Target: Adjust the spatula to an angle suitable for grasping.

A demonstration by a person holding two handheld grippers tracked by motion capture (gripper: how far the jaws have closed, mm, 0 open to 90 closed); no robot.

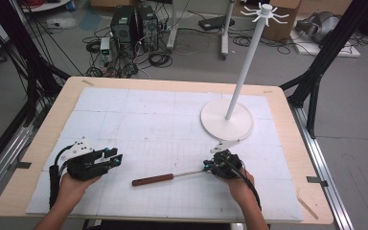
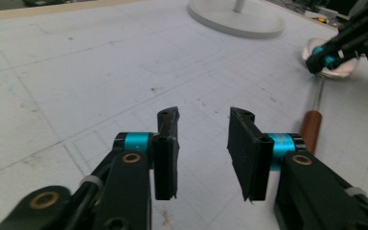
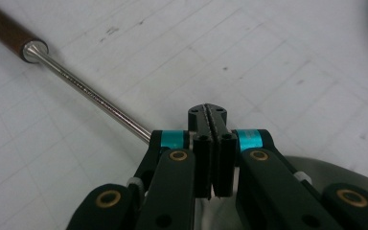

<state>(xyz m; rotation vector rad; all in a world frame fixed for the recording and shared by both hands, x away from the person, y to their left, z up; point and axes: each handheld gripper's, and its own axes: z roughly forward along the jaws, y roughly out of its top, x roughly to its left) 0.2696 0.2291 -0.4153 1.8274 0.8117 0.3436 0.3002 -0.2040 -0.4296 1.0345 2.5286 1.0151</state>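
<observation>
left gripper (image 2: 203, 153): jaws wide, empty, near the bench's left front
right gripper (image 1: 219, 165): jaws pressed together over the ladle's bowl end
ladle (image 1: 155, 179): lies left-right near front edge, wooden handle pointing toward left gripper

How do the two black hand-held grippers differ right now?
The left gripper has its jaws spread apart with nothing between them; the right gripper has its jaws pressed together. The left gripper sits apart from the brown-handled metal utensil; the right gripper sits at the utensil's far end. Both have black jaws with teal collars.
</observation>
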